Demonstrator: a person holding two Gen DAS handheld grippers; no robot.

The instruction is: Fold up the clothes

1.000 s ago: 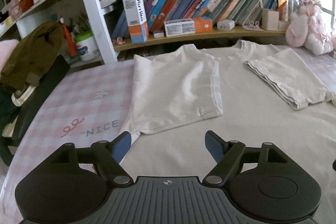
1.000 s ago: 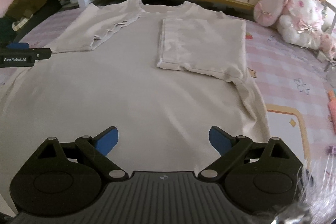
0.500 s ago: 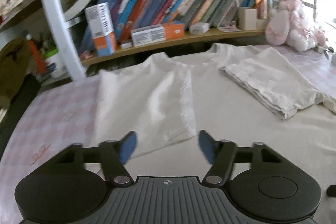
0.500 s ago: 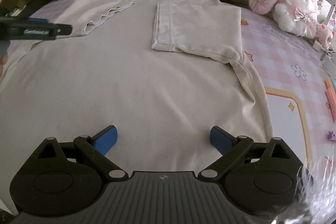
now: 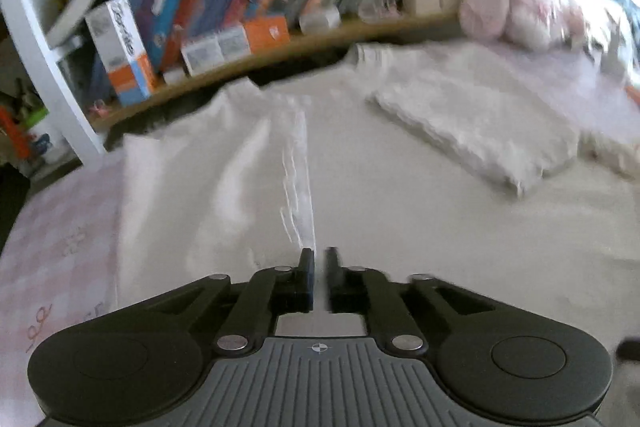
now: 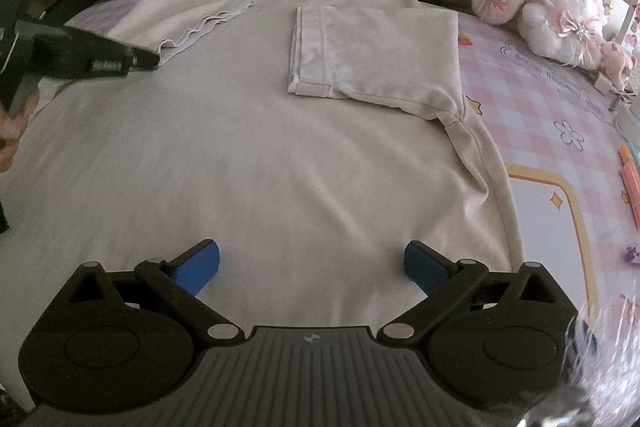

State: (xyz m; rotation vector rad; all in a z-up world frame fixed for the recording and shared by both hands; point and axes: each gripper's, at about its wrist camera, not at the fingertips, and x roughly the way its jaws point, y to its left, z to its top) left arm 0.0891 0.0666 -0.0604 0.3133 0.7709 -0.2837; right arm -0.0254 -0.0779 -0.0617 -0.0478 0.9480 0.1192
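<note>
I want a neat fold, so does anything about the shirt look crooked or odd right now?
Nothing much. The T-shirt lies flat with both sleeves folded in. The right sleeve is square; the left sleeve sits at a slant with a wavy hem, where the left hand-held gripper is closing.

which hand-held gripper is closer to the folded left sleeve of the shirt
Left. The left hand-held gripper sits at the hem edge of the folded left sleeve, fingers nearly closed on it. The right hand-held gripper is open over the lower body of the shirt, well back.
</note>
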